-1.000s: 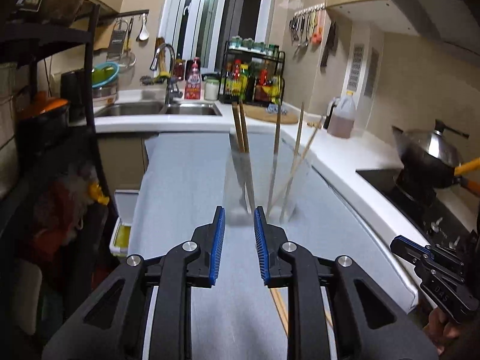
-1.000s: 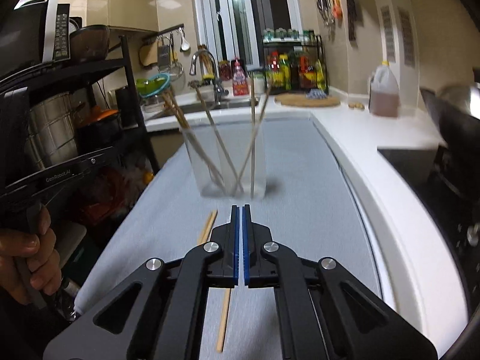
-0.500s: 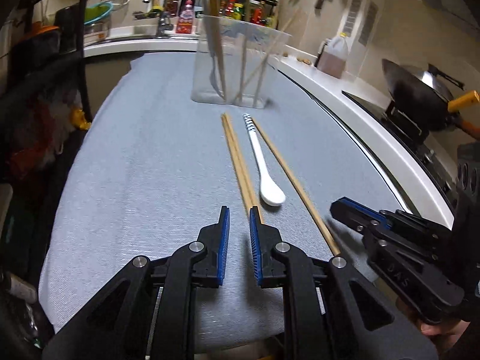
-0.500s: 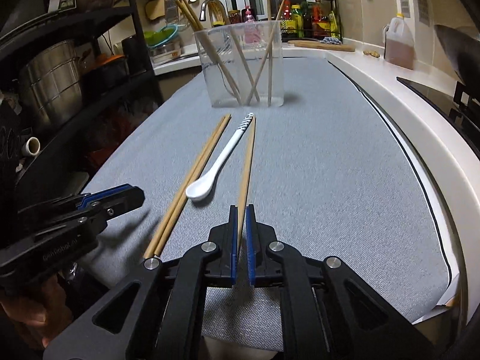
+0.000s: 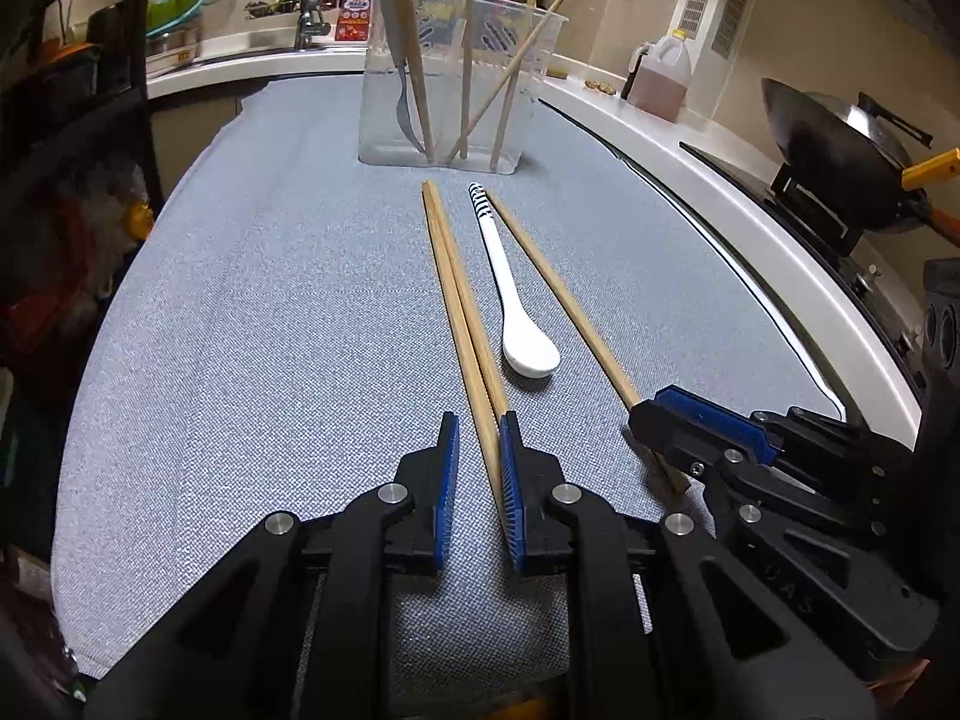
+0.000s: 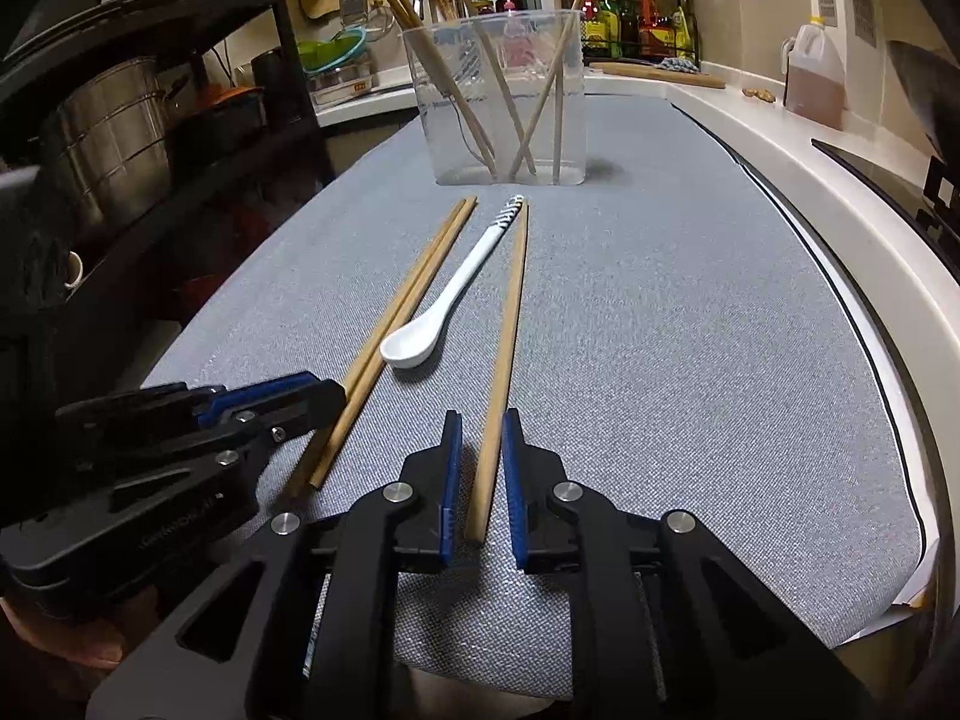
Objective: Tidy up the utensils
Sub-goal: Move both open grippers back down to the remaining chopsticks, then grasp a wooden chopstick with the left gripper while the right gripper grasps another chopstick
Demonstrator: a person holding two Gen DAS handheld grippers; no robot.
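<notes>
Currently, stock at hand:
L tongs: your left gripper (image 5: 479, 462), jaws a narrow gap apart, straddling the near end of the chopstick pair (image 5: 462, 324). Right pad looks to be against the wood, left pad clear of it; nothing gripped yet.
R tongs: your right gripper (image 6: 482, 468), jaws have just been opening, now a narrow gap. The single chopstick (image 6: 504, 348) lies between them, neither pad pressing; not held.
Pair: two sticks side by side, touching, flat on the grey mat (image 5: 270, 312), far ends just short of the holder.
Single: flat on mat, right of the spoon, far tip beside the spoon handle.
Spoon: white spoon (image 5: 510, 306), striped handle, lies between pair and single, bowl toward you; untouched.
Holder: clear cup (image 5: 462, 78) at far end of mat, upright, already w/ several chopsticks and a metal utensil leaning inside.
Step (my read): pick-up of sticks, both hands at once.
Advice L: centre the pair between the pads before you close, else one stick prob. slips out.
Advice R: close square on the stick, a bit up from its end, so it doesn't pivot.
Advice lift: raise the near ends first, keep clear of the spoon, then tip sticks upright over the holder.
Risk: sticks already inside lean across the opening; pick a free gap.
</notes>
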